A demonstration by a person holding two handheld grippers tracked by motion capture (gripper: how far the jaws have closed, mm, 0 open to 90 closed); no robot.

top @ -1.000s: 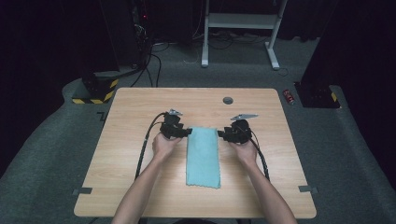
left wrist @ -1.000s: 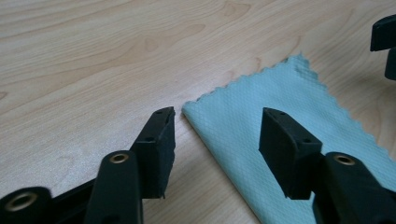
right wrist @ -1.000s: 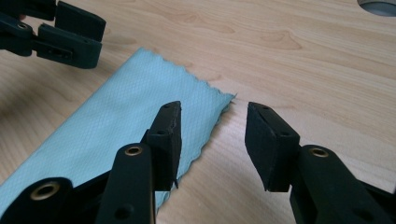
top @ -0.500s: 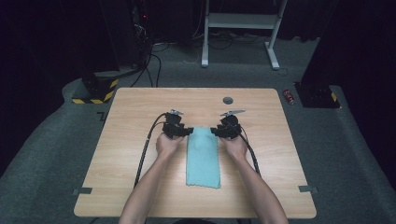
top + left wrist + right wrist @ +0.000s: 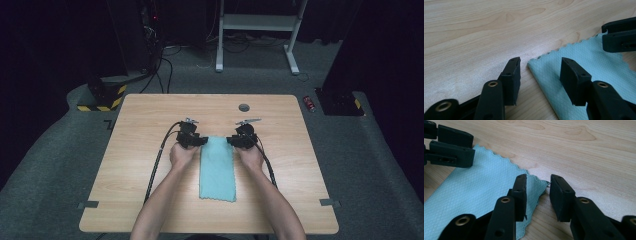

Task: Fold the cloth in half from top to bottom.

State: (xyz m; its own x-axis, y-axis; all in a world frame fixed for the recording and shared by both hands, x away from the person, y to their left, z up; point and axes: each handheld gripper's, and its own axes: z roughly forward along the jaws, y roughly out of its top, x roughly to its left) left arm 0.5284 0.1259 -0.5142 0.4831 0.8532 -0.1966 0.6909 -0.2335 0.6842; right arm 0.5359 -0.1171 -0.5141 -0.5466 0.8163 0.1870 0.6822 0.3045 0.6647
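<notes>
Teal microfibre cloth (image 5: pixel 218 167), frame centre: light, limp, thin, likely slippery; take far corners. Left gripper (image 5: pixel 540 68), right gripper (image 5: pixel 537 190): jaws just been closing, apart, straddling corners, not pinching.

The cloth (image 5: pixel 218 167) was light turquoise with a fine diamond weave and a scalloped edge. The table (image 5: pixel 145 125) was pale wood – brown grain lines and knots. Both grippers – left (image 5: pixel 539 68), right (image 5: pixel 537 187) – were black with 2 brass-coloured rivets each.
</notes>
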